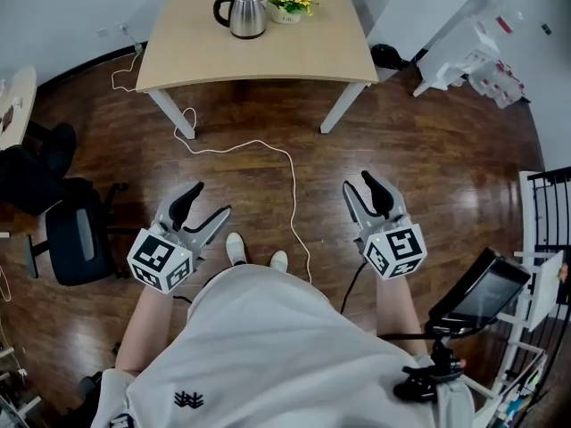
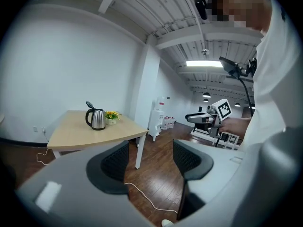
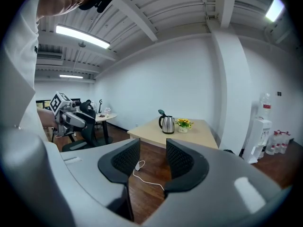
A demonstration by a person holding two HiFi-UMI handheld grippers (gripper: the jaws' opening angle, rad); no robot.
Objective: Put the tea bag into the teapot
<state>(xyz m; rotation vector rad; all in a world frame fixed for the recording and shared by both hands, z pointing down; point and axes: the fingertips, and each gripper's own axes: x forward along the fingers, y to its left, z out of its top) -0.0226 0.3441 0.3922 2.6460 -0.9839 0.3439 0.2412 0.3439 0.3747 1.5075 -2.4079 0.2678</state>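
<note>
A steel teapot (image 1: 247,12) with a black handle and a raised lid stands on the far part of a light wooden table (image 1: 268,47), well ahead of me. It also shows as the teapot (image 2: 96,119) and the teapot (image 3: 166,124) in the two gripper views. I see no tea bag in any view. My left gripper (image 1: 207,201) and right gripper (image 1: 359,185) hang at waist height over the wooden floor, far short of the table. Both are open, and nothing lies between the jaws of the left gripper (image 2: 150,157) or the right gripper (image 3: 152,155).
A pot of yellow flowers (image 1: 289,4) sits beside the teapot. A white cable (image 1: 268,150) snakes across the floor from the table toward my feet. A black office chair (image 1: 76,234) stands at left, a tablet on a stand (image 1: 477,288) at right, white equipment (image 1: 464,56) at far right.
</note>
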